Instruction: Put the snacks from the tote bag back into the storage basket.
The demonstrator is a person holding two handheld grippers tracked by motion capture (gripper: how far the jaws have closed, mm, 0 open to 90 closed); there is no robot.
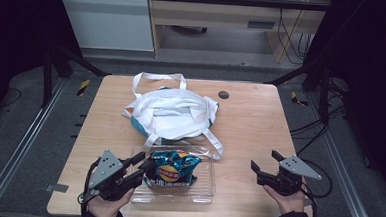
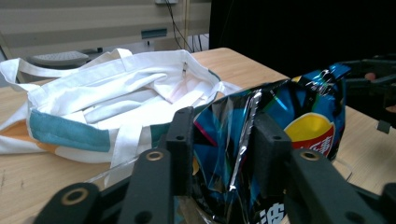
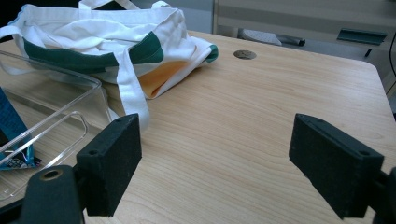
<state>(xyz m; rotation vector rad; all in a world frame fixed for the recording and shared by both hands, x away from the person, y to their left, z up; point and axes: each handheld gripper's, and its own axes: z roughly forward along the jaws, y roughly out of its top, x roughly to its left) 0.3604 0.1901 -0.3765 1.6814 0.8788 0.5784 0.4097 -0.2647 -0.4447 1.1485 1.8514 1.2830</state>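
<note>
A blue crisp packet (image 1: 172, 168) lies in a clear plastic tray (image 1: 204, 191) near the table's front edge. My left gripper (image 1: 142, 167) is at the packet's left end. In the left gripper view the packet's crimped edge (image 2: 243, 135) stands between the two jaws of that gripper (image 2: 227, 140), with a gap on either side, so it is open. My right gripper (image 1: 264, 160) rests to the right of the tray, open, with only bare table between its jaws (image 3: 215, 163). A corner of the packet (image 3: 9, 121) and the tray's rim (image 3: 46, 93) lie off to its left.
A white tote bag (image 1: 173, 112) with teal and orange patches lies crumpled behind the tray, its straps trailing towards the tray. A small round cap (image 1: 224, 94) sits in the tabletop at the back. Bare wood stretches to the right of the bag and tray.
</note>
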